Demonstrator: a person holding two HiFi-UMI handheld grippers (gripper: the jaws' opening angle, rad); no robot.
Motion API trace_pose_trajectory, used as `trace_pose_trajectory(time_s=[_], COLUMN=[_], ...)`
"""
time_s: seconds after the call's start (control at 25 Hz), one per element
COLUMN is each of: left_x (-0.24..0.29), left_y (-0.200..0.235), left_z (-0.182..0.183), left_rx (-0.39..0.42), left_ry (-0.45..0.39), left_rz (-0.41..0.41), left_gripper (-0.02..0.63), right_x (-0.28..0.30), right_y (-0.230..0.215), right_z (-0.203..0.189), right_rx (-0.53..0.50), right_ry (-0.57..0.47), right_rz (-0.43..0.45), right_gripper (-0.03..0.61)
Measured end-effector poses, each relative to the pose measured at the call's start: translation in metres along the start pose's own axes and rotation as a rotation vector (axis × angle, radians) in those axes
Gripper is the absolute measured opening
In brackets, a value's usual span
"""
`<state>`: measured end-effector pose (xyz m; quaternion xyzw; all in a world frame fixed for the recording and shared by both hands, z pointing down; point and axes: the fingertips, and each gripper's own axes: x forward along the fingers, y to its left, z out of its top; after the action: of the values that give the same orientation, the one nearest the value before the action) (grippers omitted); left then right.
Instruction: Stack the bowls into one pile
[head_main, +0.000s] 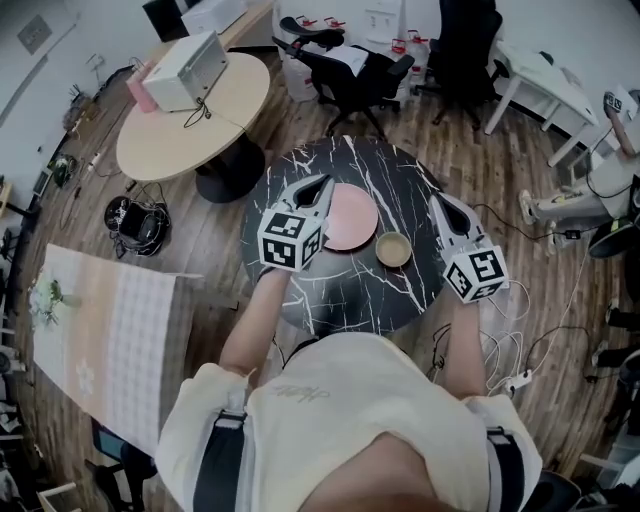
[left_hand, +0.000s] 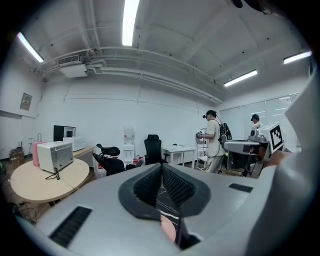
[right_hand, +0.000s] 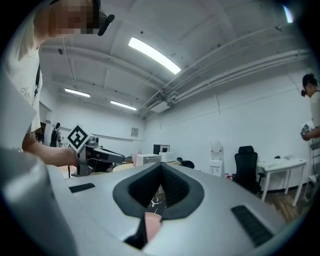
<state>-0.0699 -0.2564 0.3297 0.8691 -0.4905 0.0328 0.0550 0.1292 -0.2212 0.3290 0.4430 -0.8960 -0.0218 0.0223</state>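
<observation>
Your left gripper (head_main: 325, 184) has its jaws pressed together with nothing between them. Its own view shows the two dark pads (left_hand: 172, 186) meeting at a closed seam. Your right gripper (head_main: 437, 201) is the same, jaws together and empty, with its pads (right_hand: 171, 186) meeting in a line. You hold both about level over the black marbled tabletop (head_main: 330, 290), pointing away from you.

The shallow pink bowl (head_main: 352, 217) sits on the tabletop just to the right of your left gripper. In the head view its left edge is covered by that gripper's jaws. A sliver of it (left_hand: 169, 231) also shows below the closed jaws in the left gripper view. The smaller tan bowl (head_main: 393, 249) stands between your two grippers, closer to the right one and a little to its left. It sits just beside the pink bowl's near right rim, and the two bowls are not stacked.

Beyond your left gripper, off to its left, a pale round table (head_main: 175, 135) carries a white box (head_main: 188, 70). Black office chairs (head_main: 350, 70) stand ahead of both grippers.
</observation>
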Motion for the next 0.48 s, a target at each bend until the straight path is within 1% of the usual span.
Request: trace_pose_trajectory(time_s=[0.12,0.28,0.48], left_x=[-0.0002,-0.0007,-0.0020], left_y=[-0.0010,-0.0020,0.0009], left_z=[0.0001,-0.0007,-0.0070], left_rx=[0.005,-0.019,-0.023], left_ry=[-0.006,-0.010,-0.001], left_rz=[-0.005,-0.025,-0.010], left_gripper=[0.026,0.026,0.026], right_x=[0.0029,0.0071,0.0069], right_y=[0.0015,0.0063,0.0084], right_z=[-0.0011,-0.0046,-0.0046], right_rx=[0.001,-0.008,-0.012], right_ry=[0.002,0.011,0.025], right_rz=[0.007,0.022,0.027], right_gripper=[0.006,0.006,0.006])
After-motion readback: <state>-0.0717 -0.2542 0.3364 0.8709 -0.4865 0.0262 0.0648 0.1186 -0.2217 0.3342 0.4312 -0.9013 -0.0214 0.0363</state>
